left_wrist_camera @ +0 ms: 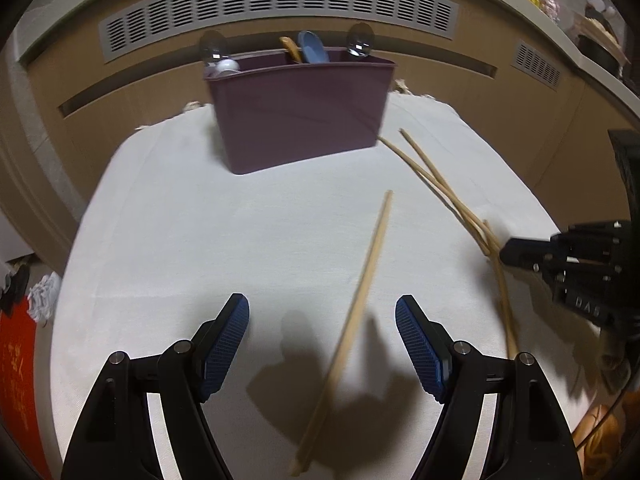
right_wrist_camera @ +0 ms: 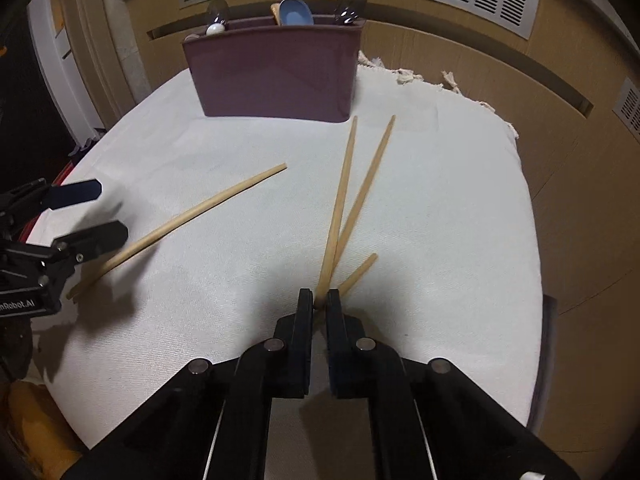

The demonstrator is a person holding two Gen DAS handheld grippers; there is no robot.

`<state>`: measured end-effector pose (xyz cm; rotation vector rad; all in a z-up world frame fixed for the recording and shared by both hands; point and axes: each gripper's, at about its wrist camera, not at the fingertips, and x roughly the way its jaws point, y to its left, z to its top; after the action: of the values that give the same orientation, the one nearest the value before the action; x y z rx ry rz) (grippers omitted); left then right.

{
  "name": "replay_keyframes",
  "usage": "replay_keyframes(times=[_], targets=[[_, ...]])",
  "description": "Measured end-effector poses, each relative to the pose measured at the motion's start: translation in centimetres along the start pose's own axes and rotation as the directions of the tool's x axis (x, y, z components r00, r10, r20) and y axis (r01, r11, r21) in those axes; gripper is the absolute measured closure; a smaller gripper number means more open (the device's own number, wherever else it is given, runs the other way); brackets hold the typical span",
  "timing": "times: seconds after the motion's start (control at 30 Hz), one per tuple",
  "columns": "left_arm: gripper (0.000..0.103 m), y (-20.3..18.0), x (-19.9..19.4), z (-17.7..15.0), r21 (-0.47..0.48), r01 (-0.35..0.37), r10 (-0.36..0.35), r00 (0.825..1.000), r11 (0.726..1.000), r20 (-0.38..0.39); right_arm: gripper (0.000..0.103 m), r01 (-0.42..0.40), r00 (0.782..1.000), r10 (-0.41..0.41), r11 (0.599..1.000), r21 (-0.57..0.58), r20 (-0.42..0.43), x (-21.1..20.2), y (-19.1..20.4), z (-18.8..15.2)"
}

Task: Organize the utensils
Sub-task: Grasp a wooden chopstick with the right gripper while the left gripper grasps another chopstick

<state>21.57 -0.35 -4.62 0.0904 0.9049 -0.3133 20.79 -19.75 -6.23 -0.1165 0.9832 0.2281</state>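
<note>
White cloth (left_wrist_camera: 200, 220) covers the table, purple utensil caddy (left_wrist_camera: 298, 116) stands at its far edge. Caddy holds two metal spoons (left_wrist_camera: 360, 42), a blue spoon (left_wrist_camera: 313, 46), a wooden utensil (left_wrist_camera: 291, 49) and a white round-ended piece (left_wrist_camera: 227, 66).

Right gripper (right_wrist_camera: 319, 300): jaws closed on the near ends of crossed wooden chopsticks (right_wrist_camera: 362, 196), which fan out toward the caddy. How many of the sticks are actually clamped, cannot tell. A third short stick end (right_wrist_camera: 360, 270) pokes out just right of the fingers, lying on the cloth.

Left gripper (left_wrist_camera: 322, 322): jaws spread wide, blue pads (left_wrist_camera: 226, 344) clear of everything, hovering over a single chopstick (left_wrist_camera: 360, 304) that lies diagonally on the cloth between the fingers in view; not touching it. In the right wrist view this same stick (right_wrist_camera: 192, 216) runs under the left gripper (right_wrist_camera: 105, 214) at the left edge.

Single chopstick lies well apart from the crossed bunch. Caddy is well apart from both grippers.
</note>
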Motion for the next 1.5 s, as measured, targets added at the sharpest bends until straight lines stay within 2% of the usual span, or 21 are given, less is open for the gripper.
replay_keyframes(times=[0.07,0.1,0.13,0.43,0.53,0.73,0.87,1.0,1.07,1.17,1.33,1.4,1.5], targets=[[0.04,-0.8,0.4,0.4,0.022,0.033,-0.033,0.999,0.999,-0.014,0.097,-0.005,1.0,0.005,1.0,0.017,0.005,-0.3,-0.6,0.1],[0.053,-1.2,0.6,0.7,0.036,0.045,-0.044,0.999,0.998,-0.024,0.097,-0.004,1.0,0.003,1.0,0.023,0.01,-0.4,-0.8,0.1],[0.059,-1.6,1.0,1.0,0.052,0.057,-0.055,0.998,0.997,-0.036,0.097,-0.001,1.0,0.0,1.0,0.025,0.013,-0.4,-0.9,0.0],[0.075,-4.6,5.0,3.9,0.161,0.038,-0.018,0.992,0.986,-0.123,0.097,-0.024,0.999,0.023,0.999,0.035,0.038,-0.7,-1.6,-0.6],[0.077,-4.9,6.4,4.1,0.177,0.03,0.0,0.986,0.984,-0.168,0.097,-0.032,0.998,0.03,0.999,0.034,0.058,-0.8,-2.0,0.5],[0.077,-4.3,6.6,4.4,0.164,0.074,-0.038,0.976,0.984,-0.213,0.096,-0.071,0.996,0.071,0.997,0.001,0.047,1.3,-1.9,5.3],[0.08,-4.5,6.2,3.9,0.191,0.069,-0.03,0.979,0.979,-0.199,0.096,-0.085,0.996,0.085,0.996,-0.007,0.003,4.4,-1.8,8.7],[0.084,-3.7,5.8,3.5,0.154,0.103,-0.072,0.979,0.983,-0.191,0.096,-0.041,0.998,0.041,0.999,0.006,-0.046,7.4,-1.8,10.5],[0.084,-3.6,5.7,3.3,0.146,0.113,-0.085,0.979,0.983,-0.187,0.094,-0.027,0.998,0.028,1.0,0.016,-0.048,8.1,-1.9,11.1],[0.084,-3.7,6.0,3.7,0.152,0.127,-0.095,0.975,0.98,-0.201,0.091,-0.046,0.996,0.05,0.998,0.053,-0.079,9.3,-2.4,12.0],[0.085,-3.2,6.5,4.7,0.122,0.164,-0.13,0.96,0.979,-0.247,0.094,-0.048,0.992,0.051,0.998,0.03,-0.114,9.0,-1.9,11.8],[0.09,-3.2,6.3,4.5,0.13,0.148,-0.114,0.964,0.98,-0.239,0.095,-0.07,0.991,0.074,0.997,0.042,-0.111,8.1,-1.9,11.2],[0.094,-3.2,5.8,4.0,0.124,0.107,-0.081,0.977,0.986,-0.197,0.096,-0.1,0.993,0.103,0.994,0.055,-0.061,5.4,-2.2,10.0]])
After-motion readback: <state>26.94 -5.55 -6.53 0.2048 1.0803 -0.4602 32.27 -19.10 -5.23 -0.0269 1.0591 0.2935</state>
